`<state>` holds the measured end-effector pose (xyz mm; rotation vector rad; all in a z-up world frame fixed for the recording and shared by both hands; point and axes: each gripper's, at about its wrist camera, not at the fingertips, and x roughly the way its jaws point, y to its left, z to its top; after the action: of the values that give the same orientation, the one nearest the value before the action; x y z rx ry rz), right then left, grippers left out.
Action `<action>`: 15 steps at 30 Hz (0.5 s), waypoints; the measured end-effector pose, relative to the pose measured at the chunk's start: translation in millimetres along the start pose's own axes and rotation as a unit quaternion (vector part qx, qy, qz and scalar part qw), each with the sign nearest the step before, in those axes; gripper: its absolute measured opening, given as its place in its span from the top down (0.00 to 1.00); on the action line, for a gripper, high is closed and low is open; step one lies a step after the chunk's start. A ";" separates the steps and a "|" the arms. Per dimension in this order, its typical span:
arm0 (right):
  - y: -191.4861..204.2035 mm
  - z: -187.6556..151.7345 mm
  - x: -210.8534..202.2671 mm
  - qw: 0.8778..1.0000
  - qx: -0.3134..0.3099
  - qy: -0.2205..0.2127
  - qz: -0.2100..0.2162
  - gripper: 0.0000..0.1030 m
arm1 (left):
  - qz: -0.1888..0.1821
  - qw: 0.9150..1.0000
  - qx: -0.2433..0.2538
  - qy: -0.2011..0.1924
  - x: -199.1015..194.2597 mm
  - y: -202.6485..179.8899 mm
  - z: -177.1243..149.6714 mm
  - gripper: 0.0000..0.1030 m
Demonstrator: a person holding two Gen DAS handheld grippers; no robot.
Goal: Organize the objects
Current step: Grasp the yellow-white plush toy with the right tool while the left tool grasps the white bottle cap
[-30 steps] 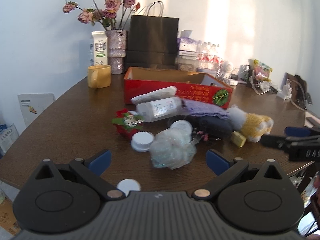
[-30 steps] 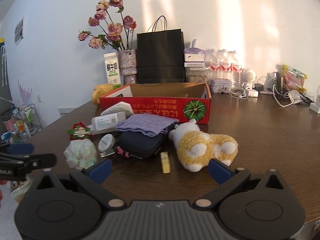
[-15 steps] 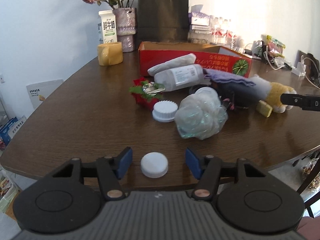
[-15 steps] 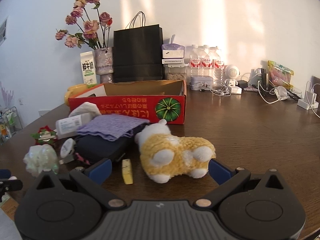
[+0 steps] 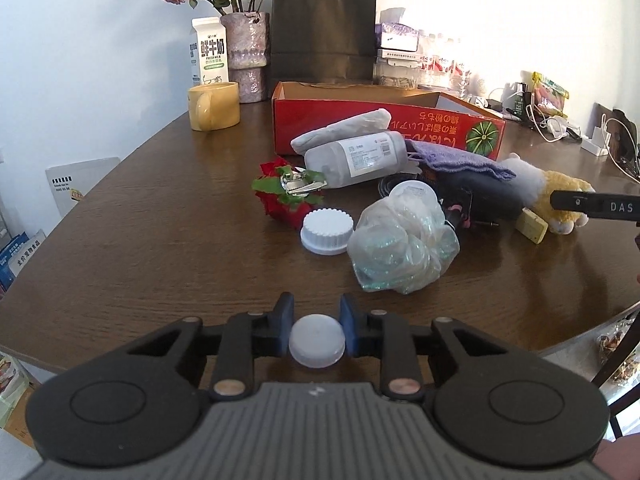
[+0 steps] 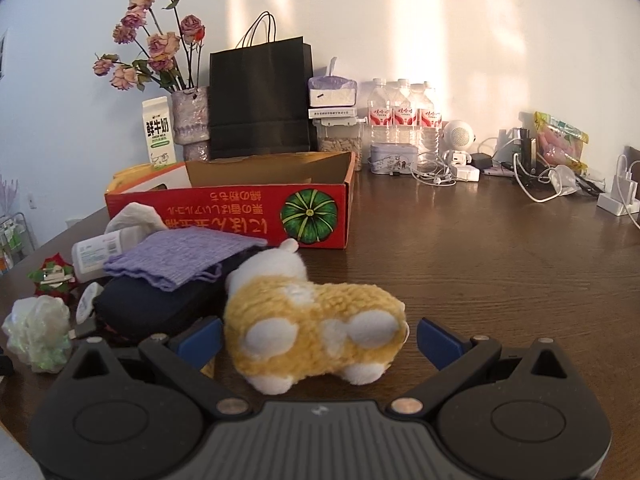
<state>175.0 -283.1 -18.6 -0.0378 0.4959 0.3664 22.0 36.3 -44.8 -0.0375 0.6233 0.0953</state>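
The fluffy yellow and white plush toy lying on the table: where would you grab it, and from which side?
Across its yellow woolly body, coming in low from its leg end, as the right gripper does now with jaws open either side. The torso is soft, broad and squeezable; the white feet are too small.

Table dark brown w/ wood grain. Small cap plain white; ribbed lid white too. Box red w/ yellow print & a green striped pumpkin pic. Plush toy yellow-and-white. Cloth lilac, pouch navy. Mug mustard yellow. Paper bag black. Gripper pads blue, bodies black. Milk carton white w/ green.
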 end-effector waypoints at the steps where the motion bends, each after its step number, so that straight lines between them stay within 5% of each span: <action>1: -1.4 0.3 2.0 1.000 0.000 0.001 0.003 0.00 | 0.000 1.000 -0.003 0.000 1.2 0.5 1.8 0.75; 15: -13.1 10.9 32.8 0.998 0.016 0.030 0.046 0.00 | 0.001 0.999 -0.020 -0.028 13.8 2.5 37.9 0.75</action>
<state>211.4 -283.1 -25.1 0.0042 0.5645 0.4491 54.9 42.3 -22.1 -0.0732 0.5645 0.1099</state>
